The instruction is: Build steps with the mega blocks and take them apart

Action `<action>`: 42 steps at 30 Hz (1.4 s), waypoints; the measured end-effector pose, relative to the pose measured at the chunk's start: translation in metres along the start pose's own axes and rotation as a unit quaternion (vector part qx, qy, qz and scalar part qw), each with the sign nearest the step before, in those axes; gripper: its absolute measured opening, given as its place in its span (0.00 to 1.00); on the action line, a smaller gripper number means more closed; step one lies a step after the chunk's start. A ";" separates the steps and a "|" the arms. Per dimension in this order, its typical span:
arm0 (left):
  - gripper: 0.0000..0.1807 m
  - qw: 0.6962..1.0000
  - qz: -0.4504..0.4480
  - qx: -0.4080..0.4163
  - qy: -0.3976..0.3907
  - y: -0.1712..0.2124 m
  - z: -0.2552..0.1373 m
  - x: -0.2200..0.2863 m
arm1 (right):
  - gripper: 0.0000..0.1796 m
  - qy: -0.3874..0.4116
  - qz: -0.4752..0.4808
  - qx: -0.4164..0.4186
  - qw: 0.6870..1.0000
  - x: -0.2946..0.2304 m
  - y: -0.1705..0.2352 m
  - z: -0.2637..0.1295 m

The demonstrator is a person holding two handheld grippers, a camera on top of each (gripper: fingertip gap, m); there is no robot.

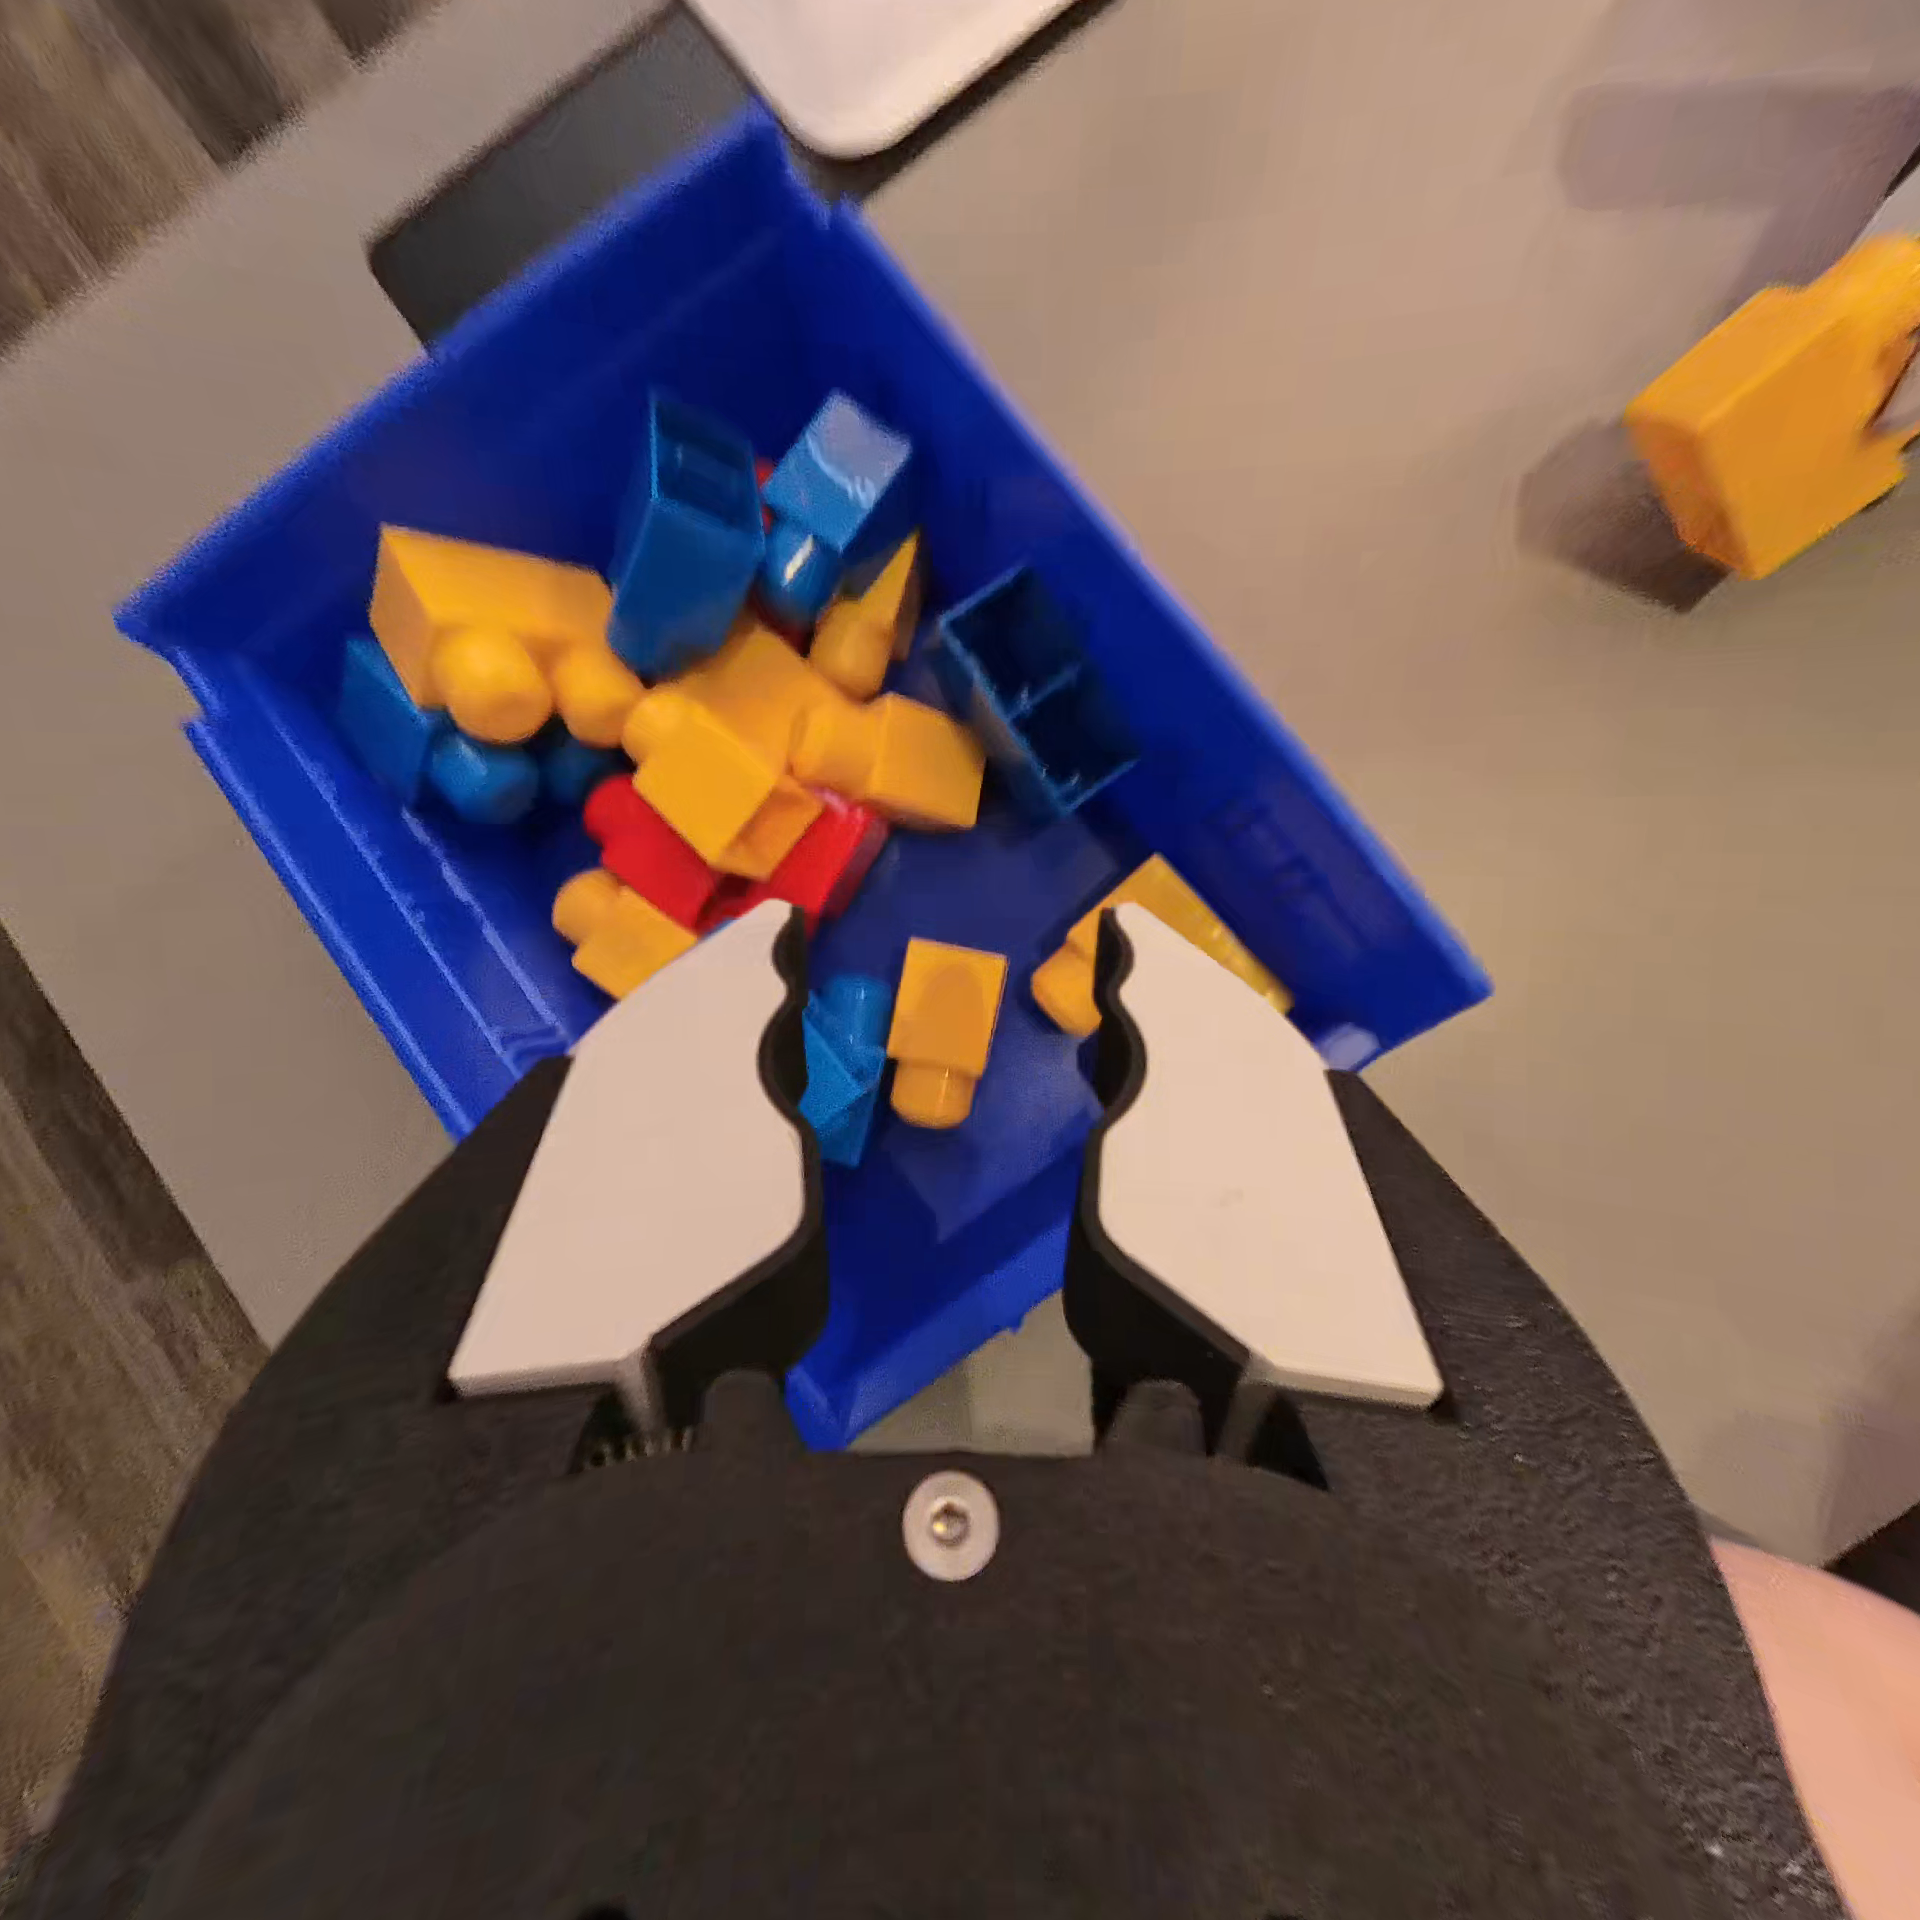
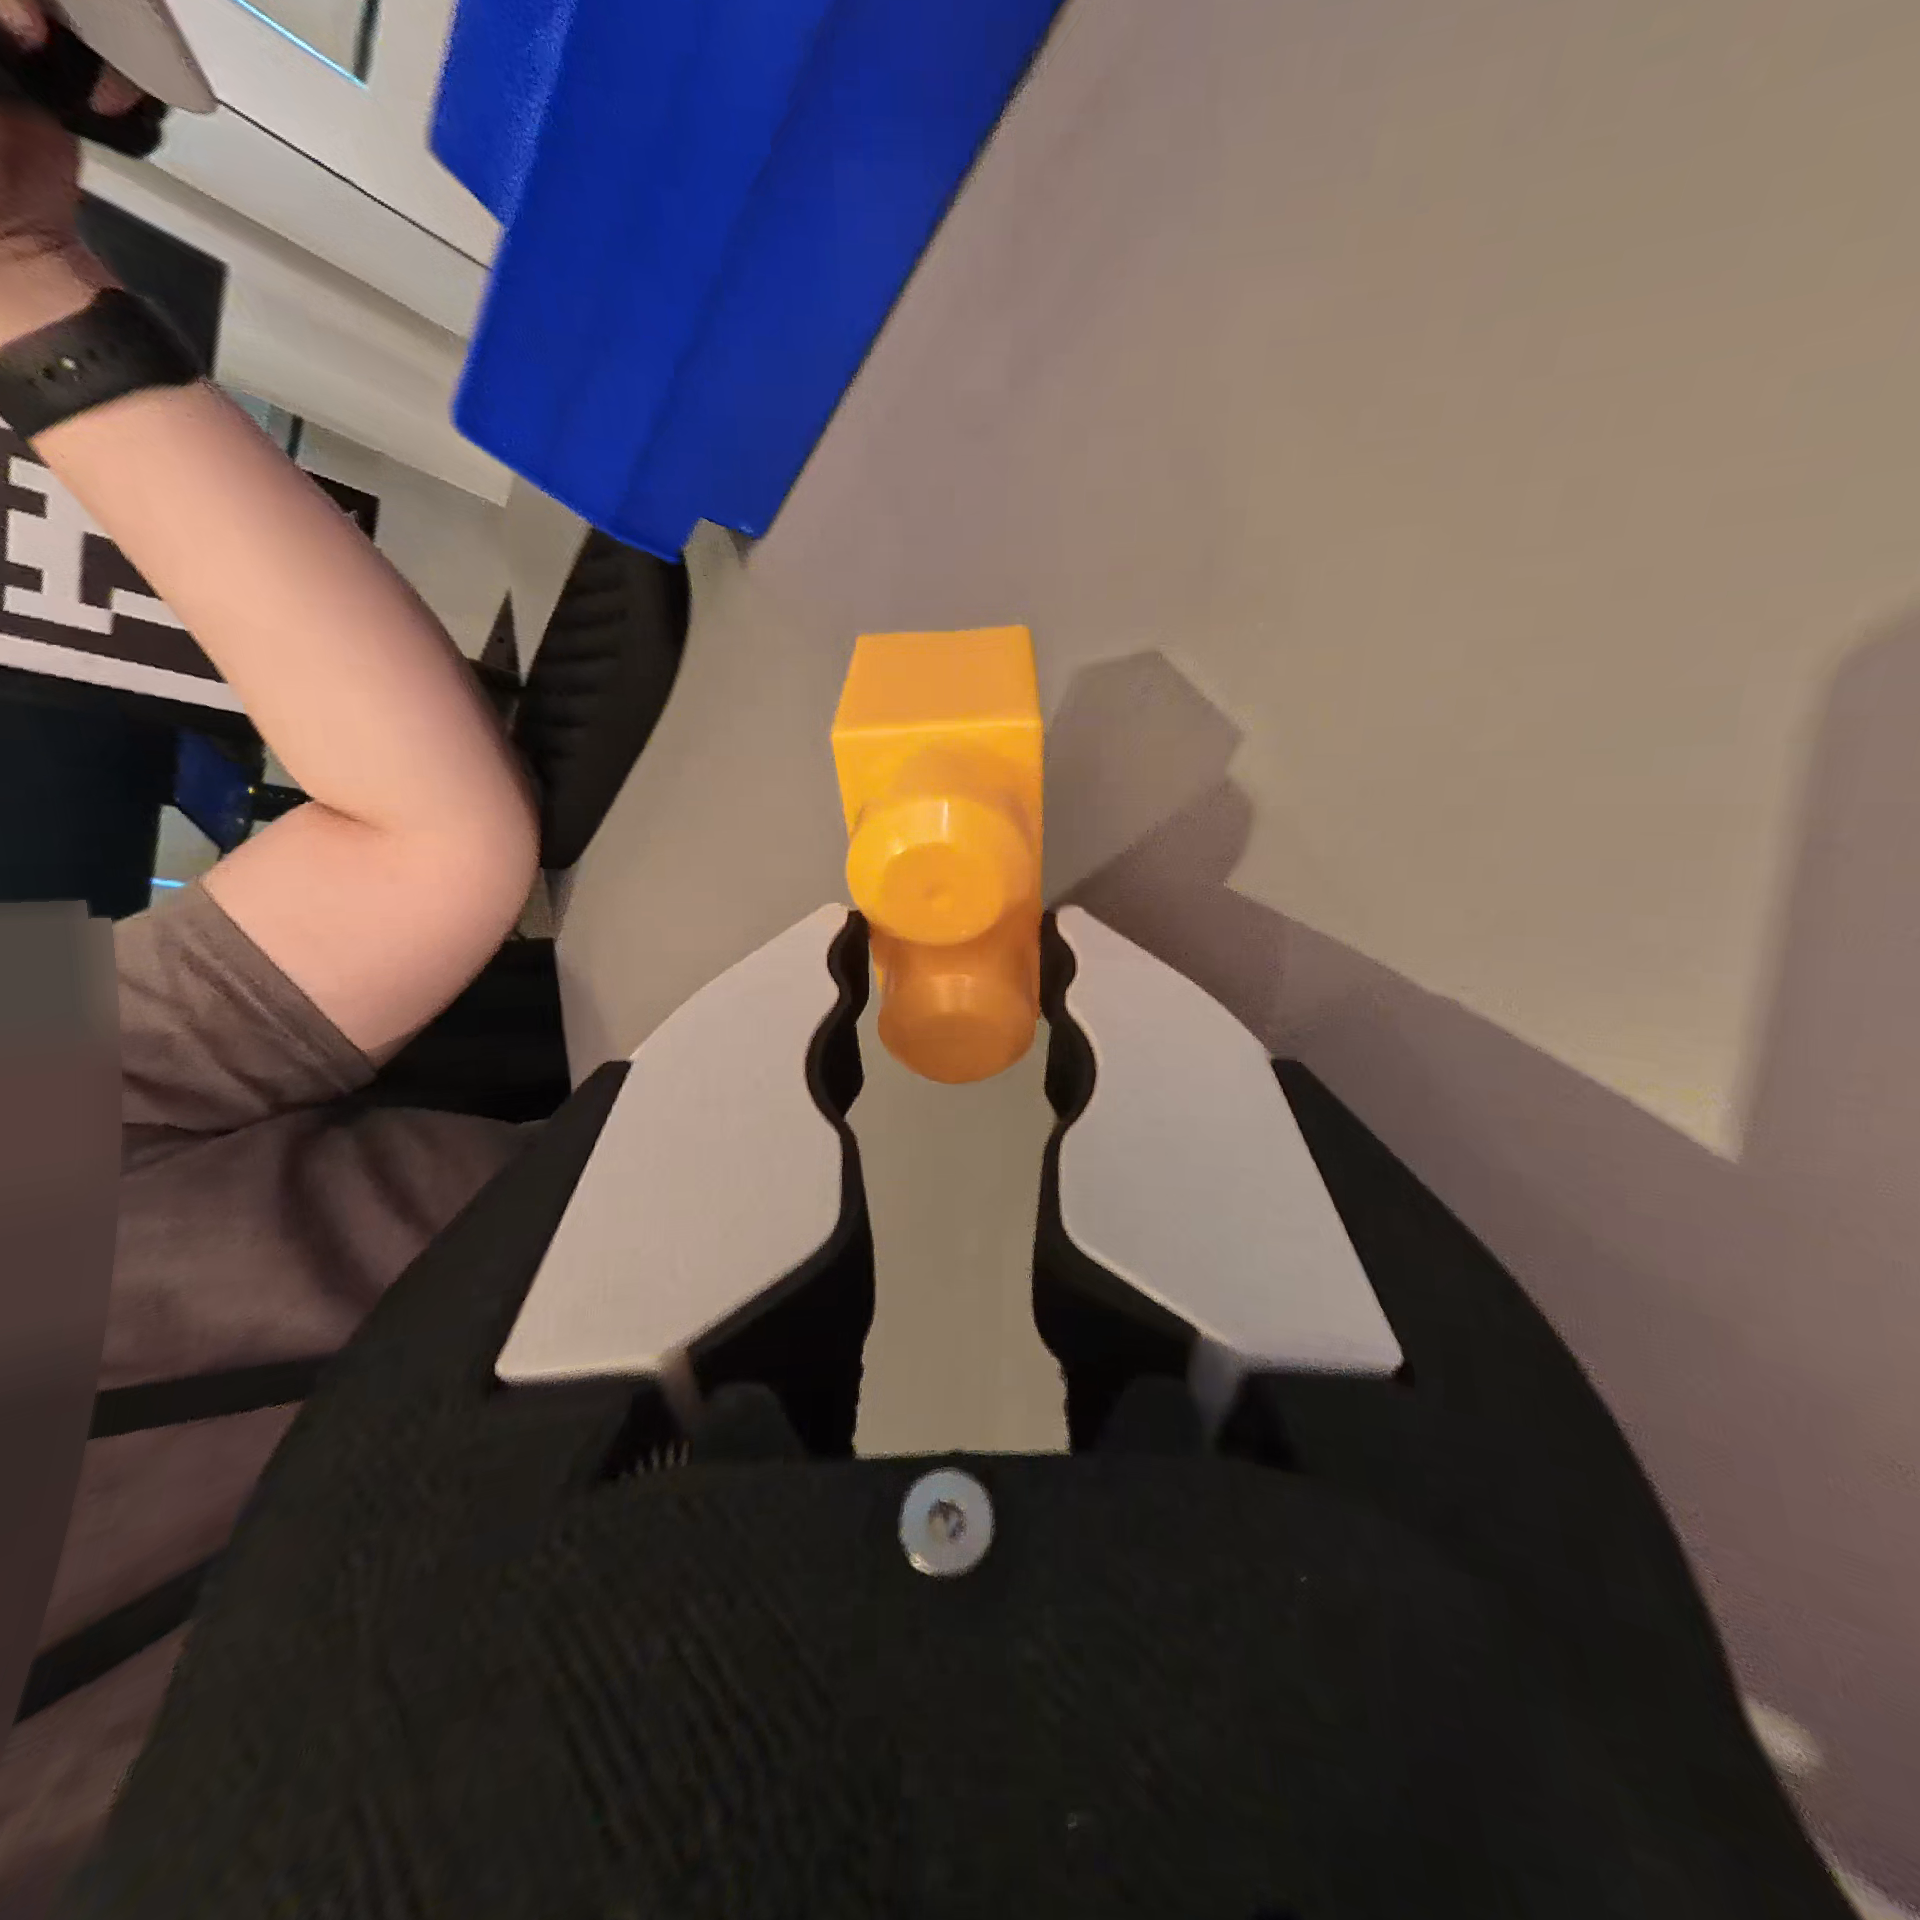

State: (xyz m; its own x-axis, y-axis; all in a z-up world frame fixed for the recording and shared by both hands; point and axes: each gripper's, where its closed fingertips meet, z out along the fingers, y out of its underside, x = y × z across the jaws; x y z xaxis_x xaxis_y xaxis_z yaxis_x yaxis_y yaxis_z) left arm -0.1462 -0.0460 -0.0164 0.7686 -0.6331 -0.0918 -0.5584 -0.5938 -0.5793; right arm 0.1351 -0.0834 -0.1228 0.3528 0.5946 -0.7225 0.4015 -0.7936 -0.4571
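Blue bin (image 1: pixel 499 436) set on a grey table (image 1: pixel 1351 312), seen at an angle from above in the left wrist view. Bin is loosely filled with mega blocks: yellow, blue and red pieces heaped toward its middle, studs pointing various ways. One small yellow block (image 1: pixel 943 1023) and a blue block (image 1: pixel 847 1070) are seen lying apart from the heap on the bin floor.

Left gripper (image 1: pixel 951 935) is held over the near end of the bin, jaws well apart, nothing gripped.

Right gripper (image 2: pixel 951 935) is closed on a yellow two-stud block (image 2: pixel 940 790), gripped by its sides, studs facing the camera. Block is held over the table, just beside the bin's outer wall (image 2: pixel 665 260).
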 end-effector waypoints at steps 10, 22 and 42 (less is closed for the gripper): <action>0.29 0.978 0.043 -0.203 0.031 0.063 0.061 0.004 | 0.19 -0.017 0.080 -0.010 0.997 0.018 0.004 -0.001; 0.31 0.963 0.084 -0.255 0.000 0.073 0.091 -0.007 | 0.28 0.082 -0.030 0.035 0.996 0.011 -0.020 -0.019; 0.26 0.962 0.025 -0.270 -0.016 0.073 0.069 -0.006 | 0.28 0.048 -0.041 0.031 0.998 -0.004 -0.020 -0.019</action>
State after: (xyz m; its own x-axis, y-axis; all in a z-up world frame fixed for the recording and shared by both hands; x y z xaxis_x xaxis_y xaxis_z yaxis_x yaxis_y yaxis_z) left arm -0.1697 -0.0517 -0.1145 0.7406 -0.6575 -0.1382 -0.6695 -0.7396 -0.0690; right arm 0.1417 -0.0677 -0.1010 0.4019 0.6653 -0.6291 0.3813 -0.7463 -0.5456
